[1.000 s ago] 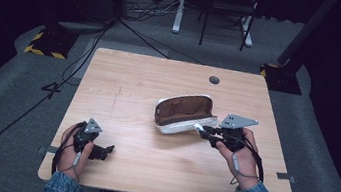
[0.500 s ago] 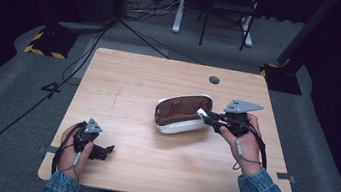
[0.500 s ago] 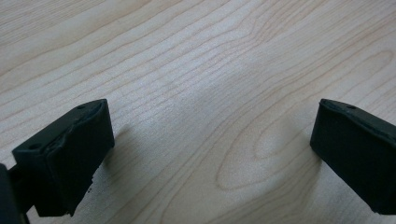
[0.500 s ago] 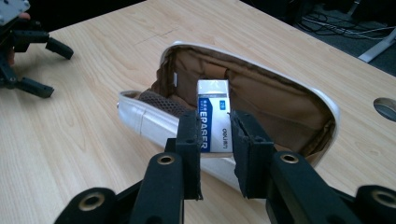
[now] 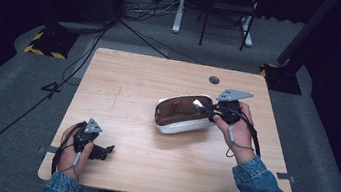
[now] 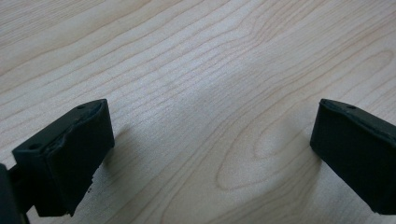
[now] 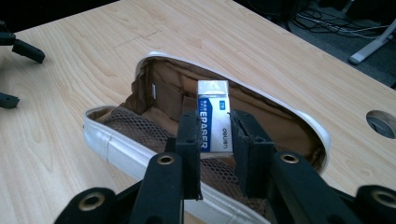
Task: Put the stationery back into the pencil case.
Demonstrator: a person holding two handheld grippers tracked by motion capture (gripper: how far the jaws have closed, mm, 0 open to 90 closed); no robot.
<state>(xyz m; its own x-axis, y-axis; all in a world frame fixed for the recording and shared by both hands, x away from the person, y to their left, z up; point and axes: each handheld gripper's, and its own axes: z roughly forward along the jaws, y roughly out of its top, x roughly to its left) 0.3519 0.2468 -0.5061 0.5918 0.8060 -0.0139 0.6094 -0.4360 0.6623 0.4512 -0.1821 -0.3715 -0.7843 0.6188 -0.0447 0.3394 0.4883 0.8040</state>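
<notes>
An open white pencil case (image 5: 174, 126) with a brown lining lies right of the table's middle; its rim (image 7: 109, 142) runs across the right gripper view. My right gripper (image 5: 203, 106) is shut on a white and blue eraser (image 7: 213, 112), which it holds just above the case's open mouth at its right end. The eraser (image 5: 198, 103) juts out toward the case. My left gripper (image 5: 104, 150) rests near the front left corner of the table, its jaws wide open (image 6: 210, 149) over bare wood with nothing between them.
A round cable hole (image 5: 214, 80) sits in the table behind the case, and it appears again in the right gripper view (image 7: 382, 122). Bare wood spreads over the table's left half (image 5: 119, 89). Desk legs and cables stand on the floor beyond.
My right hand has lifted and moved away from the person, carrying the eraser from beside the case's near right edge to over its open mouth. The left hand has stayed put.
</notes>
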